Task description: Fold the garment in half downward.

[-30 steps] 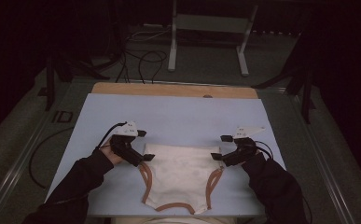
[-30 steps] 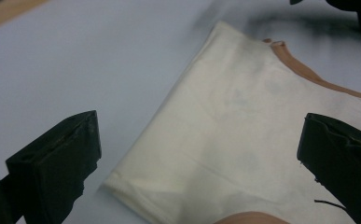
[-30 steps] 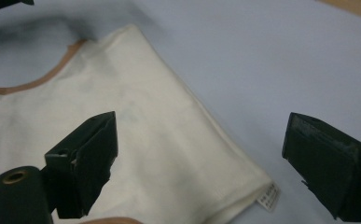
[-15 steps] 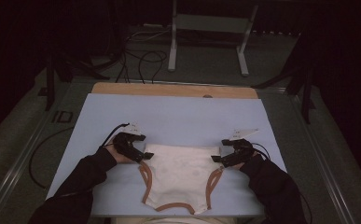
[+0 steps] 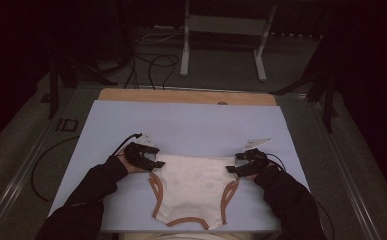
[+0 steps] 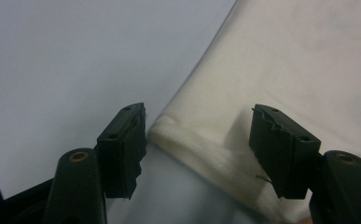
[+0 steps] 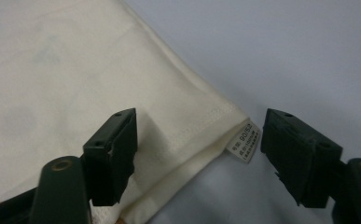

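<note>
Left gripper [image 6: 197,154] and right gripper [image 7: 199,158], jaws closing but not yet clamped, straddle opposite waistband corners of the cream garment [image 5: 193,187], positioned to pinch both.

Bare blue mat [image 5: 191,127] beyond the garment [image 5: 193,187]

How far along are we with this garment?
Done: the cream garment lies spread flat on the blue mat. In hand: the left gripper and right gripper straddle its two top corners, jaws just closing, pads not yet pressing. Left: the grip and any folding.
</note>
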The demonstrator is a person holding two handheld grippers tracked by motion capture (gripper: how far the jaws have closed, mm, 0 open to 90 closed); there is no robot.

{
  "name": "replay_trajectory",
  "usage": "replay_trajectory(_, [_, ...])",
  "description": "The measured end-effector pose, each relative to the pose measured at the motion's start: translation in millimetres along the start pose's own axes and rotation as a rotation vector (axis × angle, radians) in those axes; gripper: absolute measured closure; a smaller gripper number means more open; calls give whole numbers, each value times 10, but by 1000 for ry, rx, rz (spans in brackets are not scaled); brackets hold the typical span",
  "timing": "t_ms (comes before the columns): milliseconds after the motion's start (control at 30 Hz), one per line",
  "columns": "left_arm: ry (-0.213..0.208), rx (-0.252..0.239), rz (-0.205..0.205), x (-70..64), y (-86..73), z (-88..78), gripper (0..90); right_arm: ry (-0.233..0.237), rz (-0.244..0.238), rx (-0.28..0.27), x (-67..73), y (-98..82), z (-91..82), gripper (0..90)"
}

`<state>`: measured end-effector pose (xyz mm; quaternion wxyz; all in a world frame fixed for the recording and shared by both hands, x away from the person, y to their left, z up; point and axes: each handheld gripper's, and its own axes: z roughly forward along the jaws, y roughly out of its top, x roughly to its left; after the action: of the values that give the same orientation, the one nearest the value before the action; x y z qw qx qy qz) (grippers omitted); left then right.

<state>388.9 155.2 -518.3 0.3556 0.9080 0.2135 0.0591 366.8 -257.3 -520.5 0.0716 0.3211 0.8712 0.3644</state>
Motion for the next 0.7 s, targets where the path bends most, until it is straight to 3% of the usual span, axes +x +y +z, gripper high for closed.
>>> replay_trajectory(200, [-5, 9, -7, 20, 4, 6, 464, -28, -40, 17, 32, 14, -3, 411])
replay_trajectory(300, [-11, 11, 4, 4, 9, -2, 569, -37, -53, 28, 44, 28, -9, 509])
replay_trajectory(367, [-19, 16, 18, -19, 15, -10, 658, -38, -33, 33, 38, 39, -19, 605])
replay_trajectory(500, [-42, 14, 5, -49, 4, -23, 816, -24, -10, 30, 22, 40, -18, 718])
replay_trajectory(567, [-51, 21, 3, -56, 0, -41, 841, -8, -11, 36, 29, 48, -16, 813])
replay_trajectory(700, [-61, 4, -6, -81, -12, -128, 855, -19, -47, 39, 72, 81, -21, 868])
